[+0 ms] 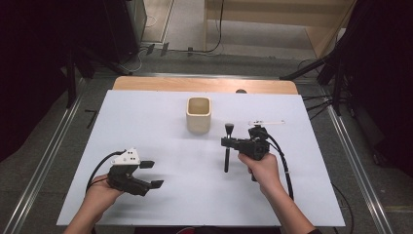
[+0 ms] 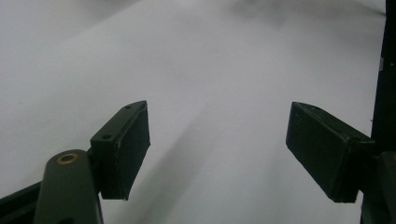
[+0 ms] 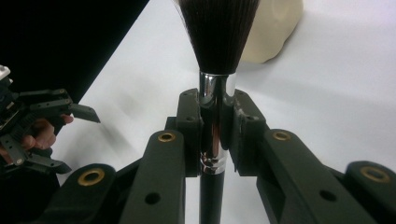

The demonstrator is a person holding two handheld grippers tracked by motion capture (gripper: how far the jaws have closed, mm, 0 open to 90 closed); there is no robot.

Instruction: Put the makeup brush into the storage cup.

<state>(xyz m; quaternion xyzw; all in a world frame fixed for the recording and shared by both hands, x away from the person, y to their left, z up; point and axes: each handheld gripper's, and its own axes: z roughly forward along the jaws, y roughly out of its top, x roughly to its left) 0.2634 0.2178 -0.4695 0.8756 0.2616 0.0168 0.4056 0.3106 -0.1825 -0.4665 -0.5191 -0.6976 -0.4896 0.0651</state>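
Cup (image 1: 198,115) just beyond brush (image 1: 227,146) in right tongs (image 1: 227,142), path between unobstructed.

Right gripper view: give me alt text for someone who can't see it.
The right gripper is clamped on the chrome ferrule of a makeup brush, its dark bristles pointing away. Beyond stands a cream cup on the white table; at the left edge, the left gripper stands open in a hand.

Black makeup brush (image 3: 215,56), chrome ferrule, clamped in jaws, near beige cup (image 1: 198,115).
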